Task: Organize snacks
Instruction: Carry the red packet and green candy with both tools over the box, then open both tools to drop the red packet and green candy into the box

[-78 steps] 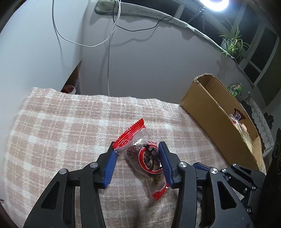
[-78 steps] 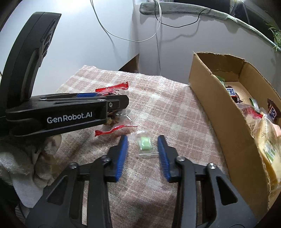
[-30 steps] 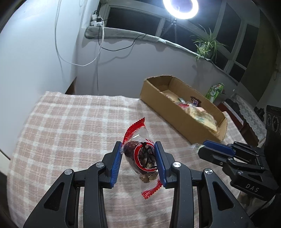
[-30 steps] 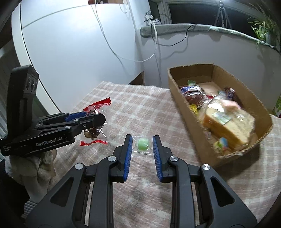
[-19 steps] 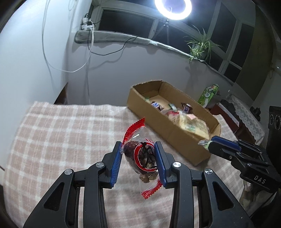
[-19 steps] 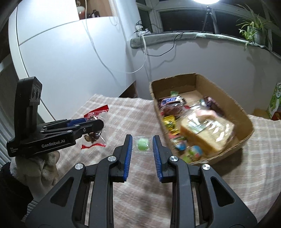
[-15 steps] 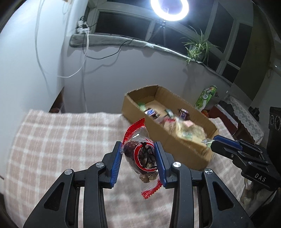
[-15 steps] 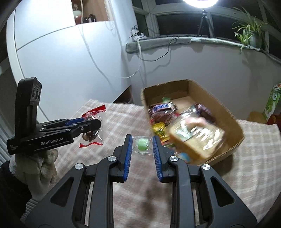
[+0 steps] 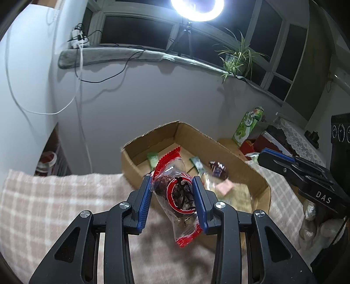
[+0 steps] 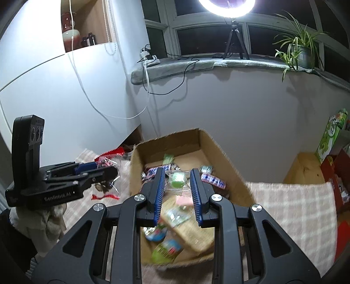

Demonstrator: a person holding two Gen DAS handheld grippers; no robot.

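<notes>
The right claw (image 10: 176,192), clamping a green candy (image 10: 177,179), hangs over the cardboard box (image 10: 210,139); the left claw (image 9: 172,203), gripping a red-edged snack packet (image 9: 175,192), is short of its near wall.

Ring light (image 10: 227,6) glowing on a tripod (image 10: 235,41) at the windowsill. Potted plant (image 10: 299,50) sitting nearby. Green carton (image 9: 249,126) standing beyond the bench.

Two handheld grippers hang side by side, both angled downward. The left gripper (image 9: 172,196) has its blue pads (image 9: 144,204) clamped on a red-edged snack packet (image 9: 175,194); the right gripper (image 10: 177,192) pinches a small clear wrapper with a green candy (image 10: 177,179). A light glove (image 10: 37,220) covers the left hand.
</notes>
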